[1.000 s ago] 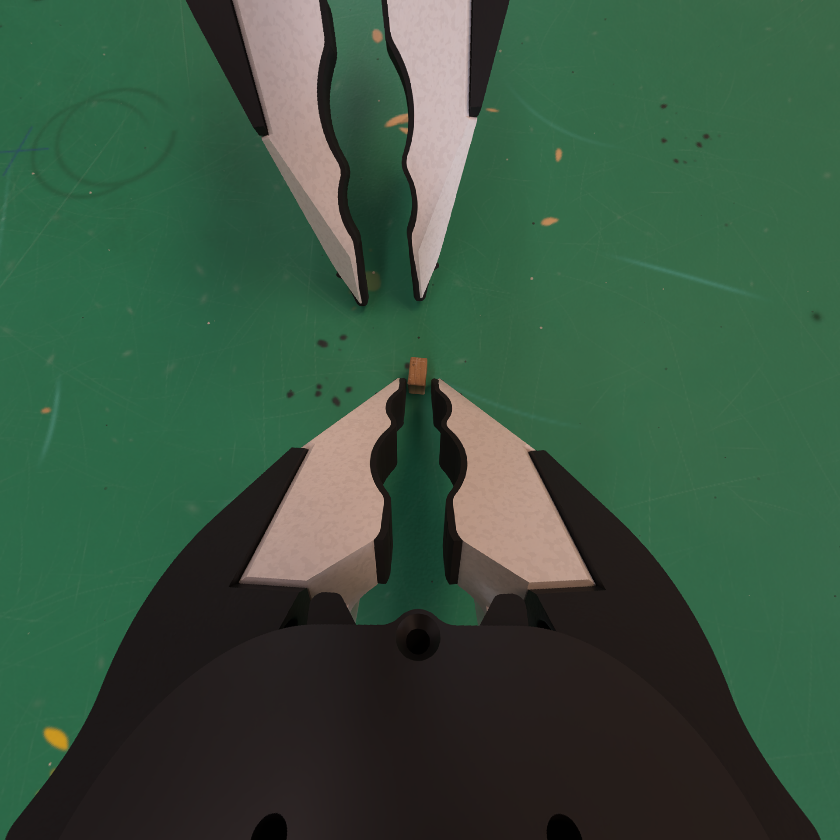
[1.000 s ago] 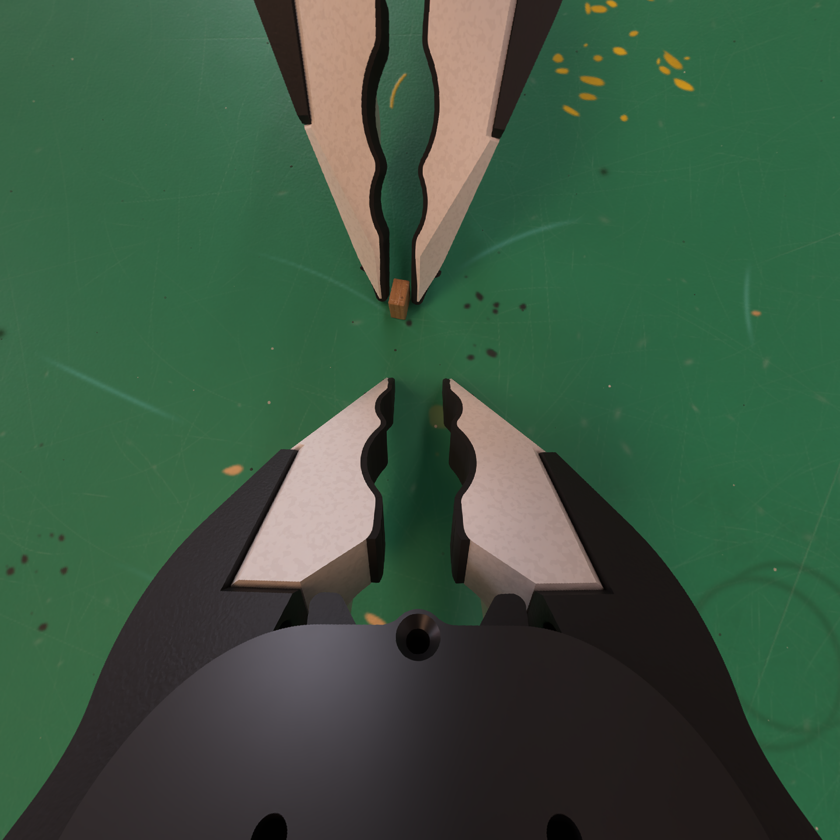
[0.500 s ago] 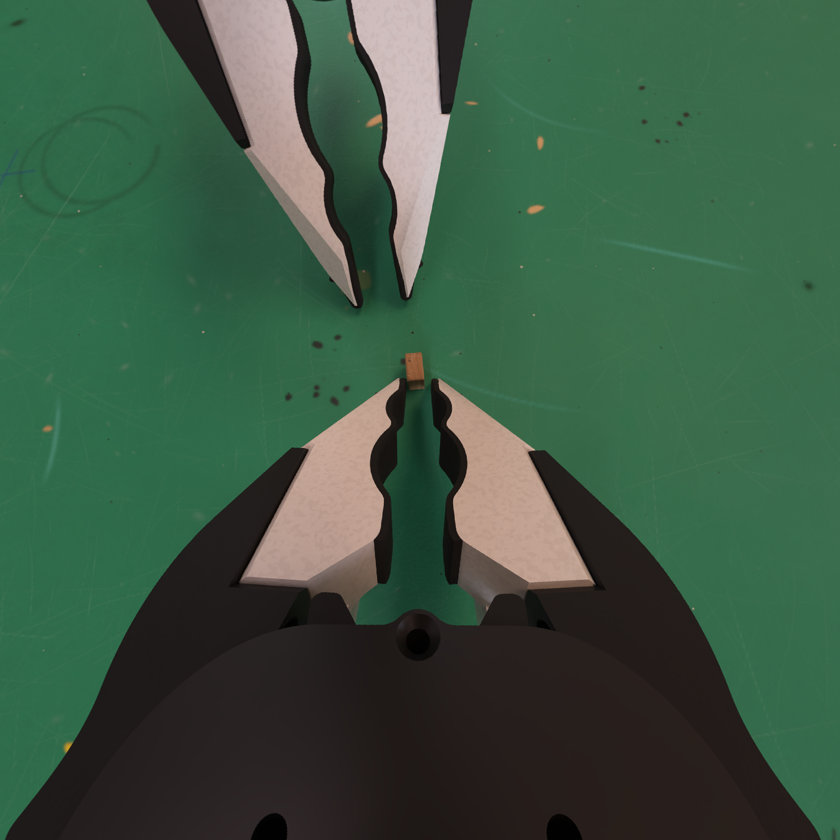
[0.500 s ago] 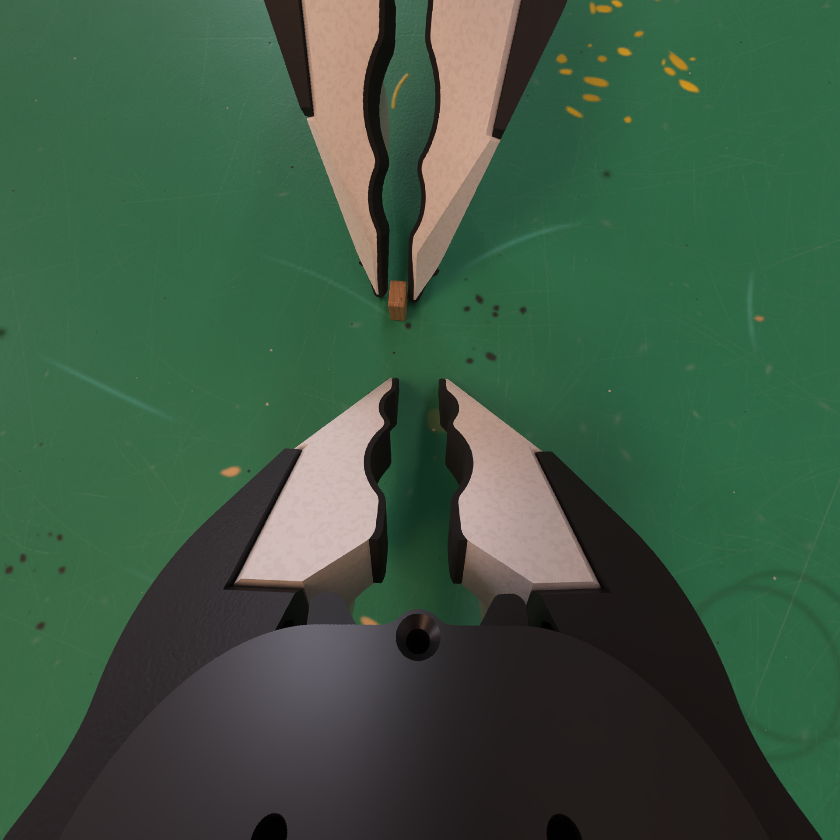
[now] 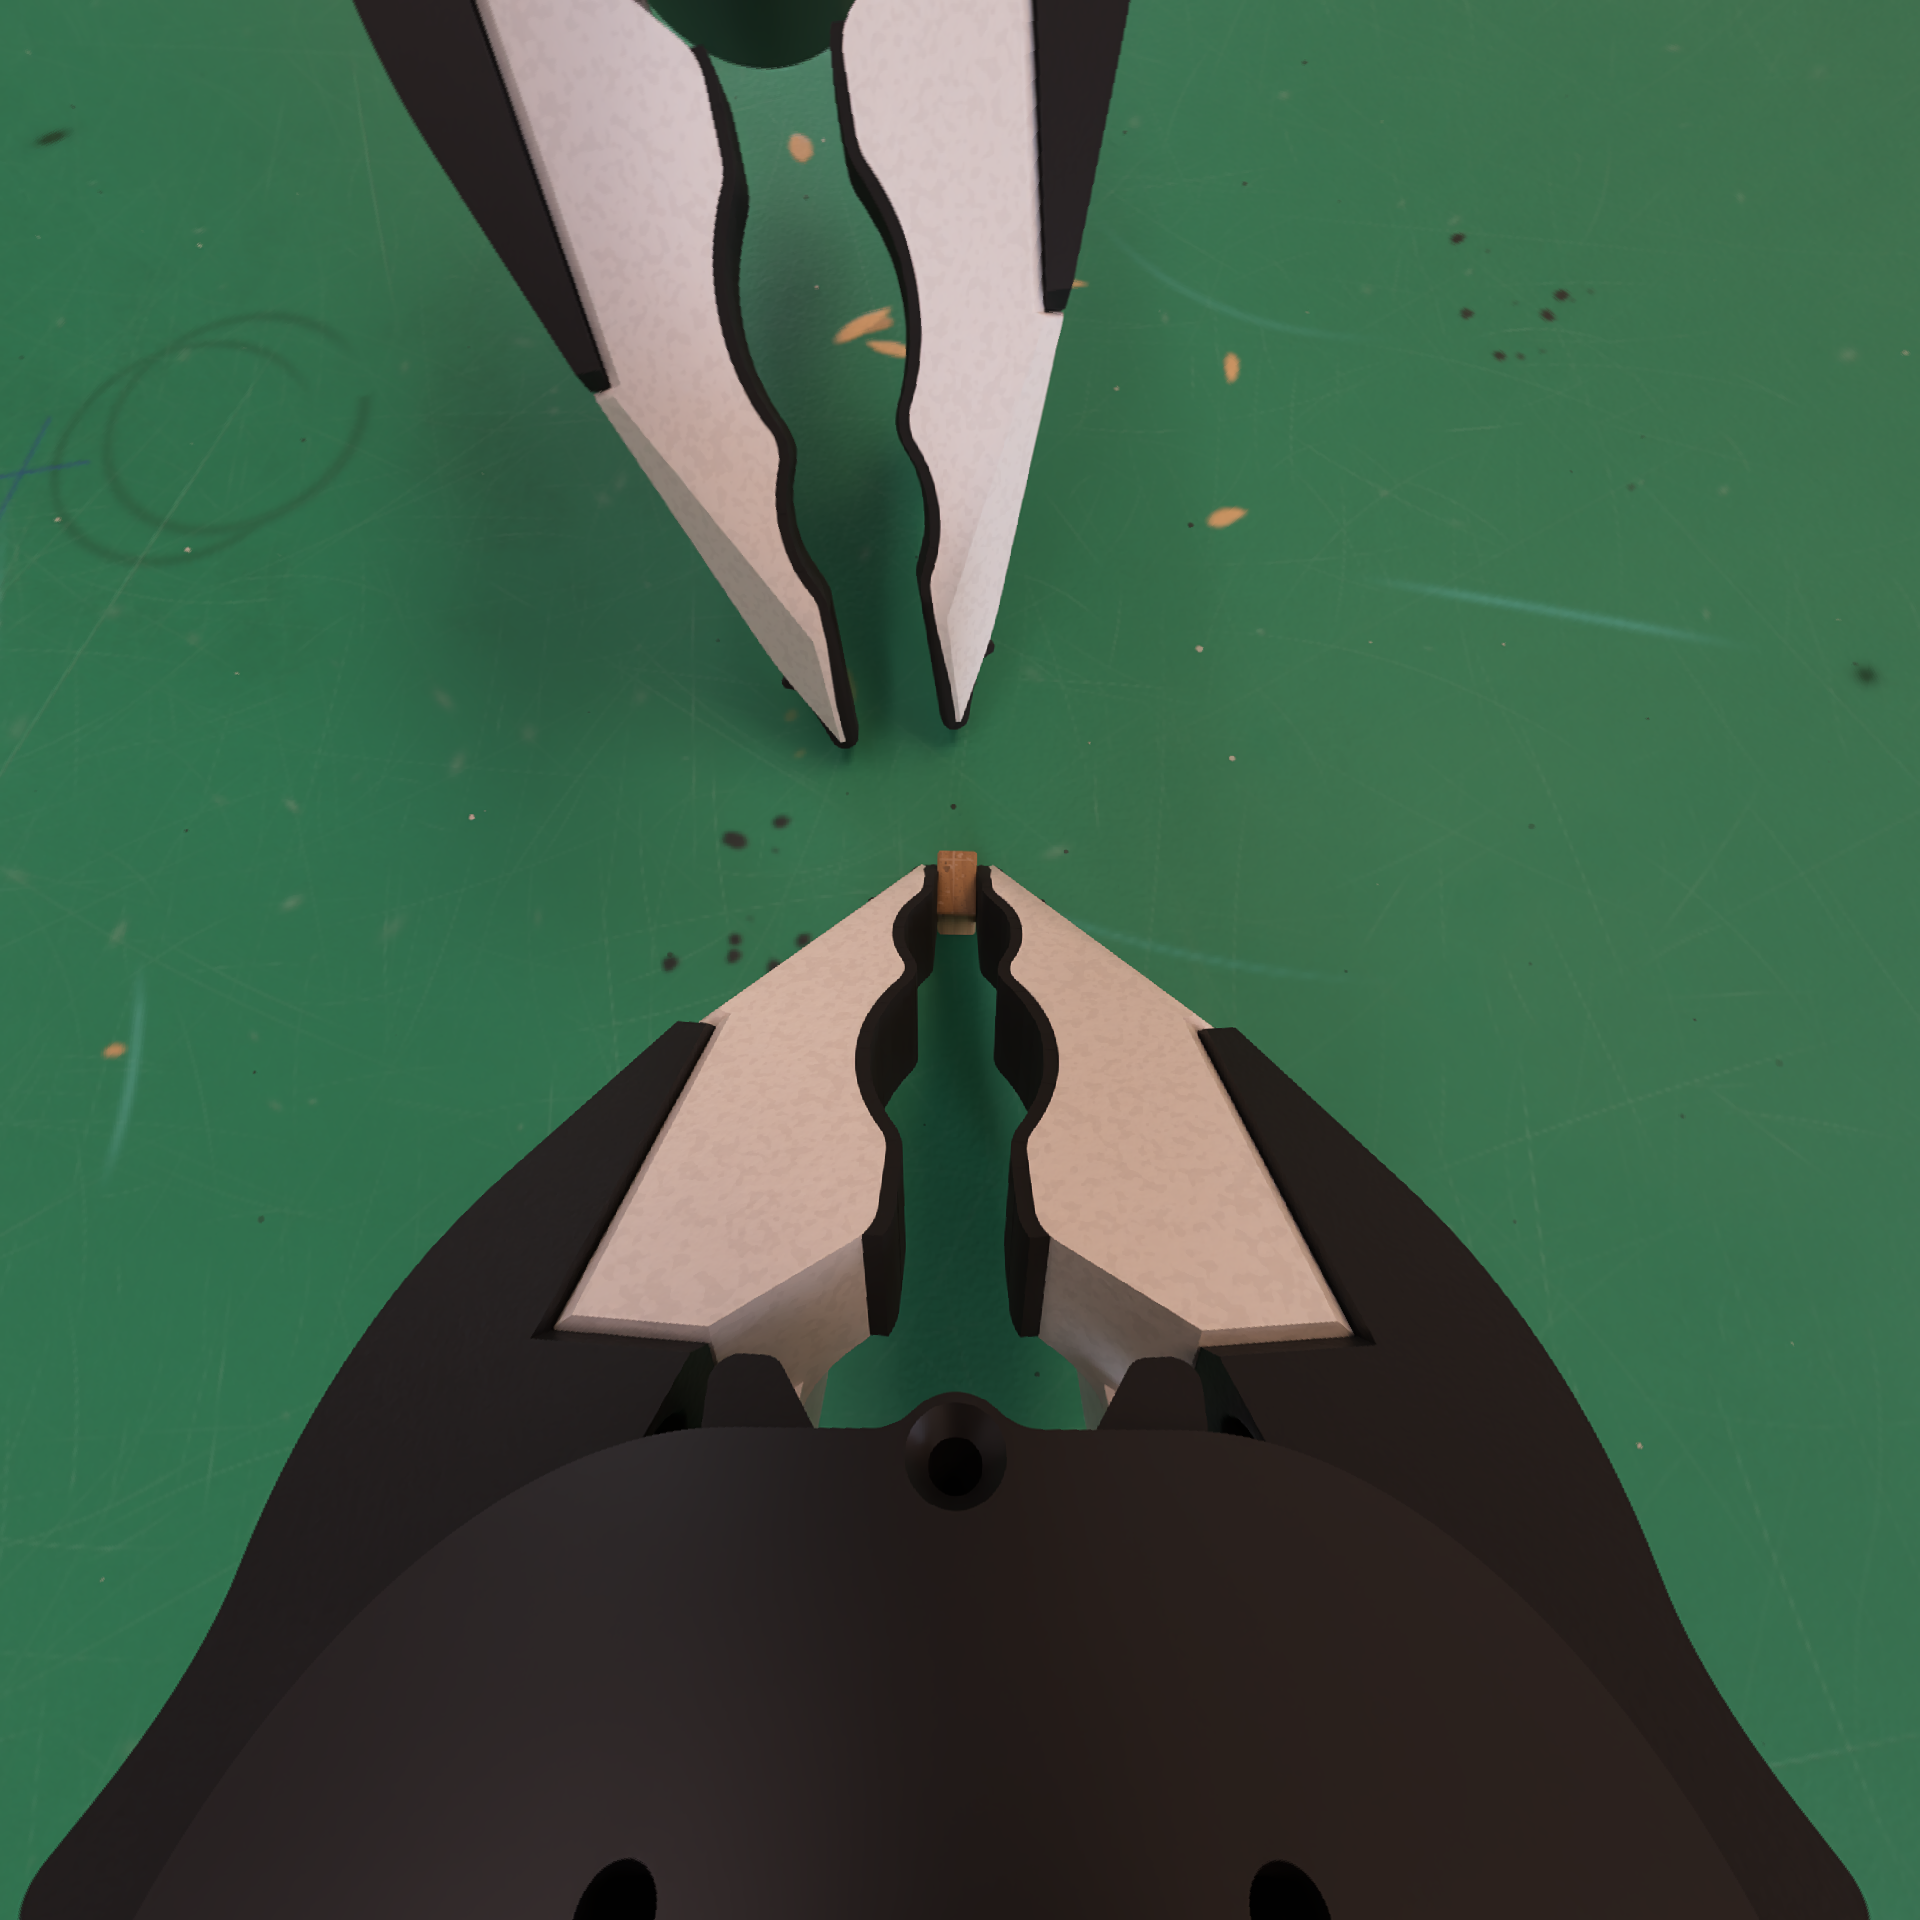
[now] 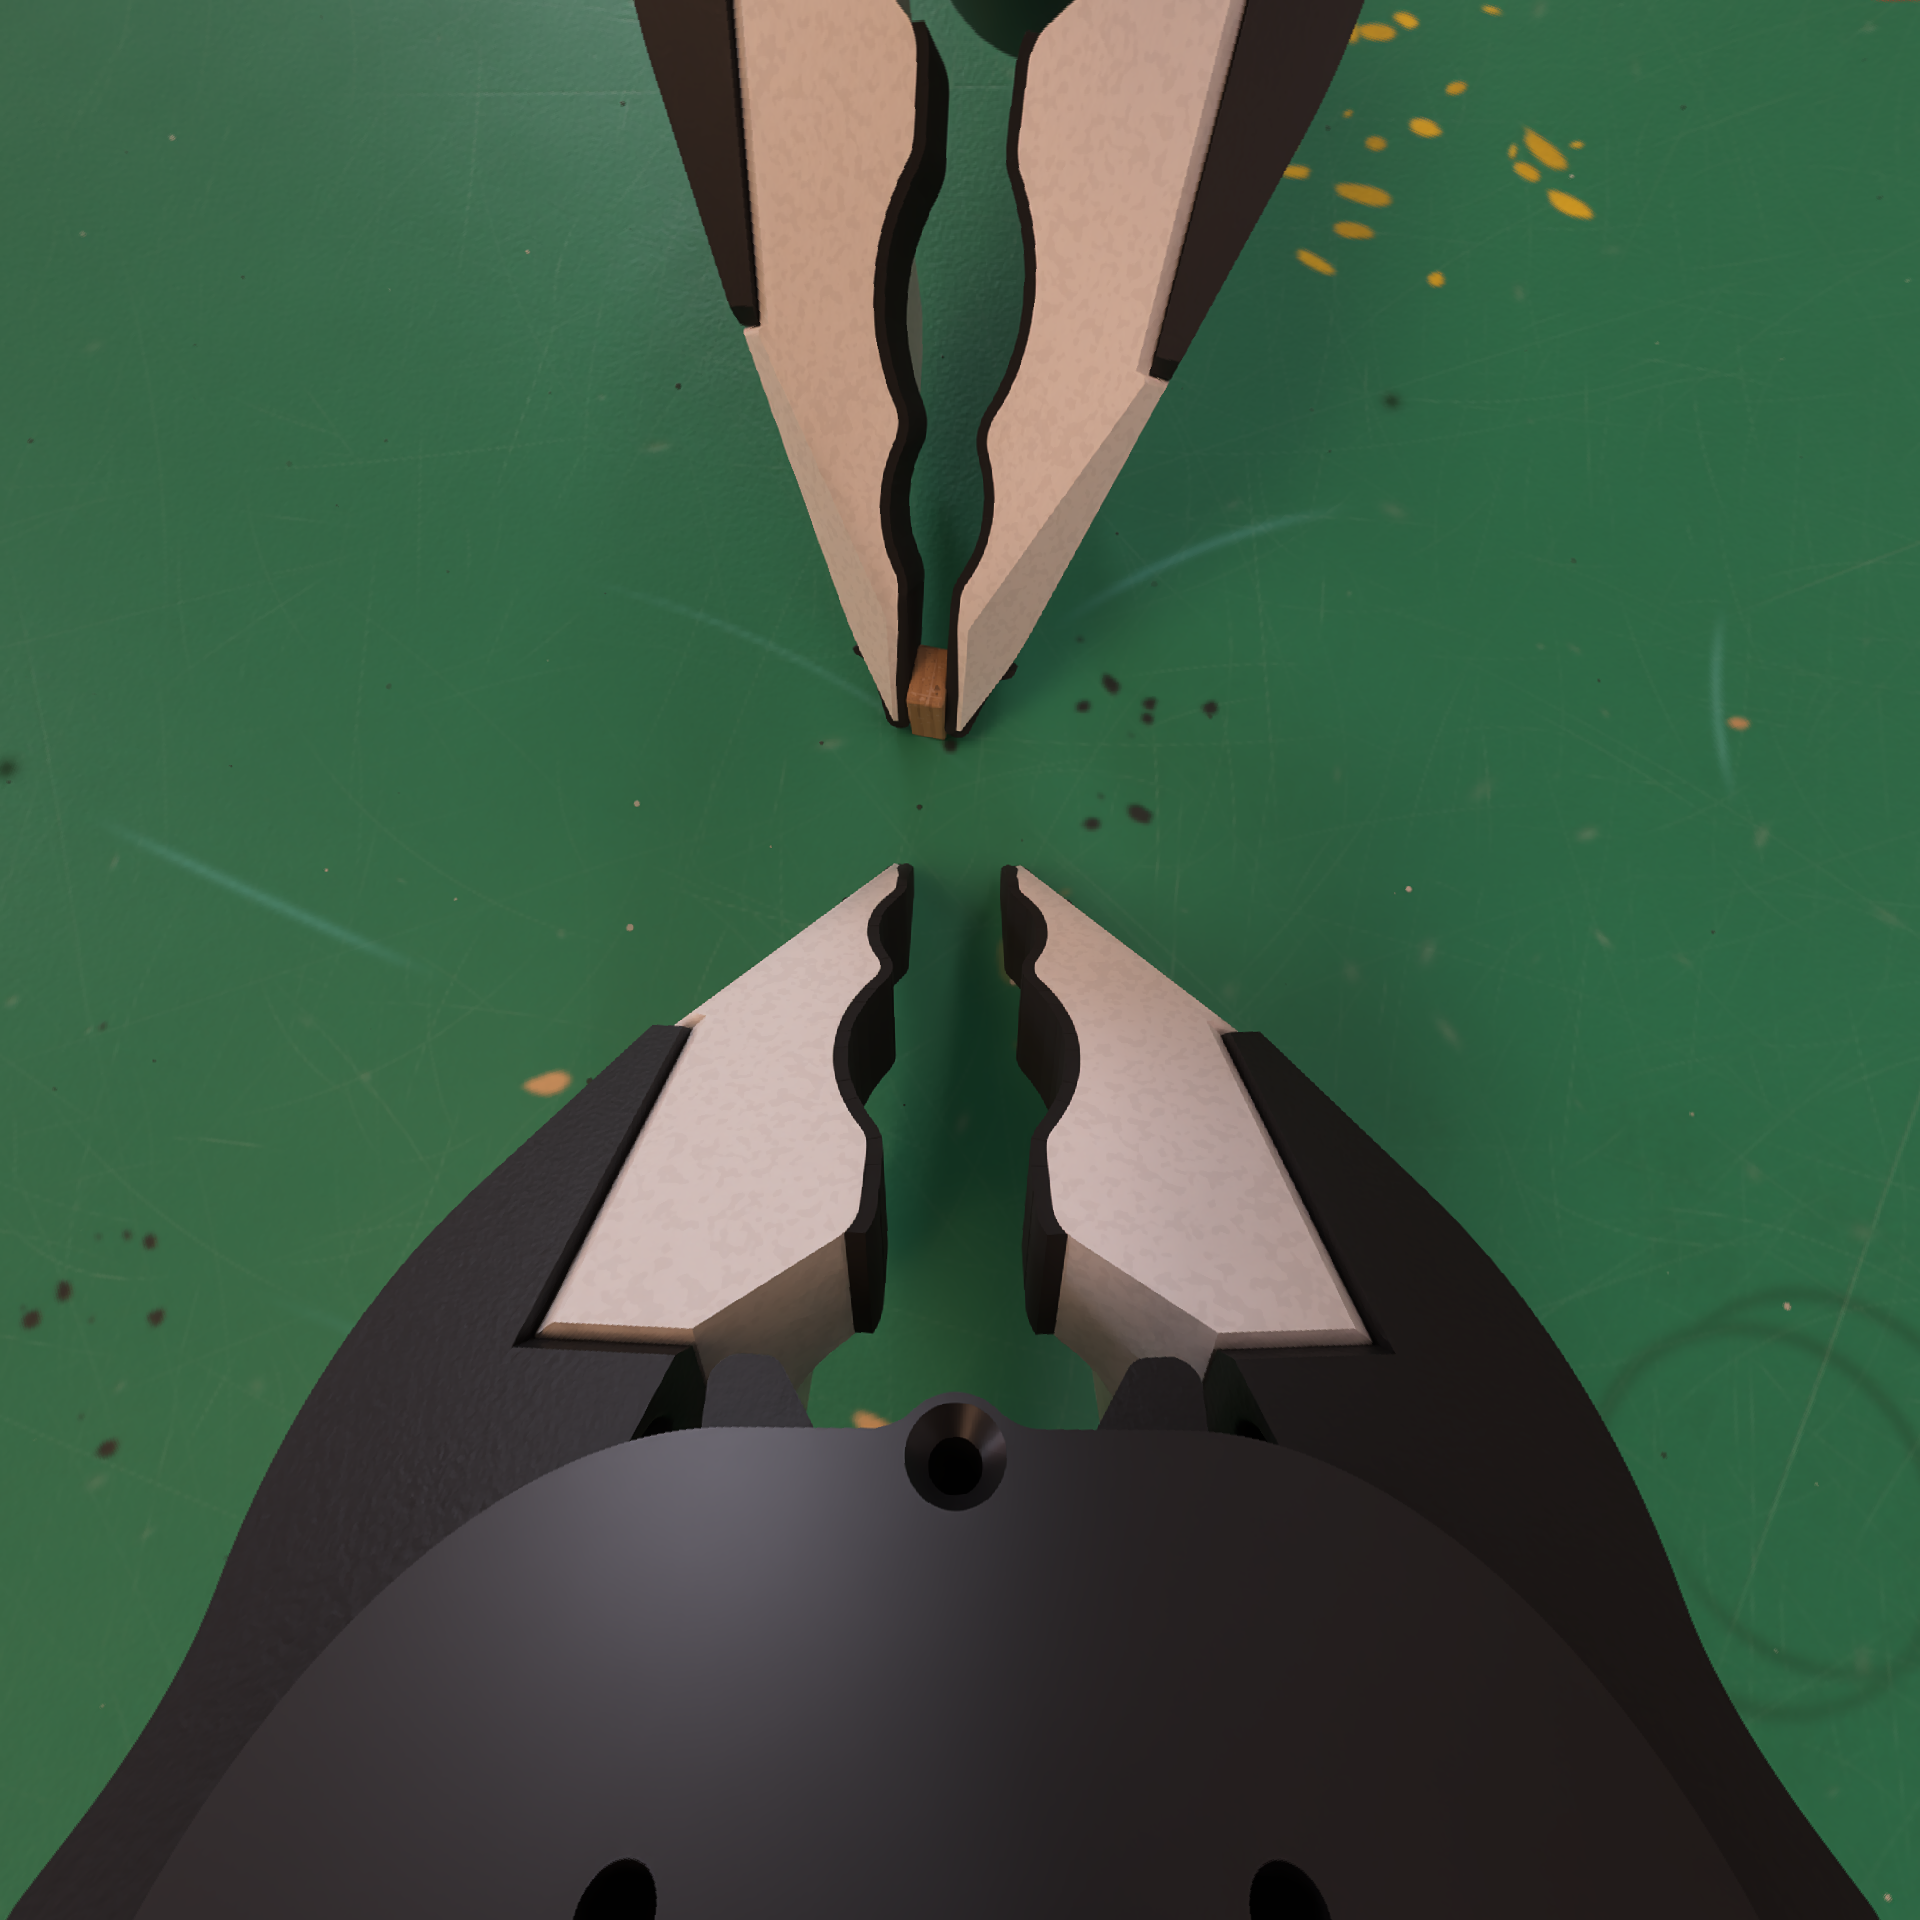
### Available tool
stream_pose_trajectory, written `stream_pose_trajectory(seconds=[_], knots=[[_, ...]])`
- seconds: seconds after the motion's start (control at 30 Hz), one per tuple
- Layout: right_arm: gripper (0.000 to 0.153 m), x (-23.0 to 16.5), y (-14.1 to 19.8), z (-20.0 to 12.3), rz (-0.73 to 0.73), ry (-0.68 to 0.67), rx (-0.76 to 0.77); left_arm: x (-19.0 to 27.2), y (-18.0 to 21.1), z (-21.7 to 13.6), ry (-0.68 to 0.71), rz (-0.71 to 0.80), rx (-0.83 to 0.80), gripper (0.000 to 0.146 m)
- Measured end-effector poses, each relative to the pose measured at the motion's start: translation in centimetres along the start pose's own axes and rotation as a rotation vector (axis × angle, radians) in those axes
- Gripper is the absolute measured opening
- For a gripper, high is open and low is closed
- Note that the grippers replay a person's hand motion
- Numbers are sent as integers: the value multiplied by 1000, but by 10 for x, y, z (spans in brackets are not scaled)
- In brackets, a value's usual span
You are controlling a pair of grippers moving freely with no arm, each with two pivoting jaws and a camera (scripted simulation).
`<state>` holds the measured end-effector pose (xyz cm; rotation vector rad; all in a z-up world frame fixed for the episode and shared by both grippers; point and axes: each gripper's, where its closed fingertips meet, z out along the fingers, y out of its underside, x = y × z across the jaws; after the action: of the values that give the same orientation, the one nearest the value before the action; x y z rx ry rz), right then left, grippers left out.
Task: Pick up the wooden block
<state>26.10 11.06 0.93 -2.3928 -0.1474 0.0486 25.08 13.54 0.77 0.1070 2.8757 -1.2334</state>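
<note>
The wooden block [image 5: 956,891] is a tiny tan cuboid standing on the green mat. It sits between the fingertips of my left gripper [image 5: 956,875], whose jaws stand narrowly apart, barely wider than the block, with the tips low at the mat. In the right wrist view the block [image 6: 927,694] shows between the left gripper's tips [image 6: 927,725]. My right gripper [image 6: 956,875] faces it from the opposite side, a short way off, open by a small gap and empty. It also shows in the left wrist view [image 5: 900,734].
The green mat [image 5: 1507,935] is scratched, with dark specks [image 5: 734,840] and orange flecks [image 6: 1361,195]. Faint ring marks [image 5: 208,436] lie to the left. The two grippers point at each other, tips close together.
My left gripper has moved forward, so the block now sits between its tips instead of just ahead of them. My right gripper's jaws have narrowed slightly.
</note>
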Motion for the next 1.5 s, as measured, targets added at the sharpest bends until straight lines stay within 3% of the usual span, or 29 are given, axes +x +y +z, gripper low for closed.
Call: stream_pose_trajectory(seconds=[0.3,0.87,1.5], knots=[[16,5,-7,-21,45,68,121,-5,-22,-8,-35,-93,107,7],[16,13,-13,-23,88,111,138,-12,-28,-12,-83,-164,117,7],[16,10,-9,-22,198,35,155,-13,-25,-10,-305,234,-17,7]])
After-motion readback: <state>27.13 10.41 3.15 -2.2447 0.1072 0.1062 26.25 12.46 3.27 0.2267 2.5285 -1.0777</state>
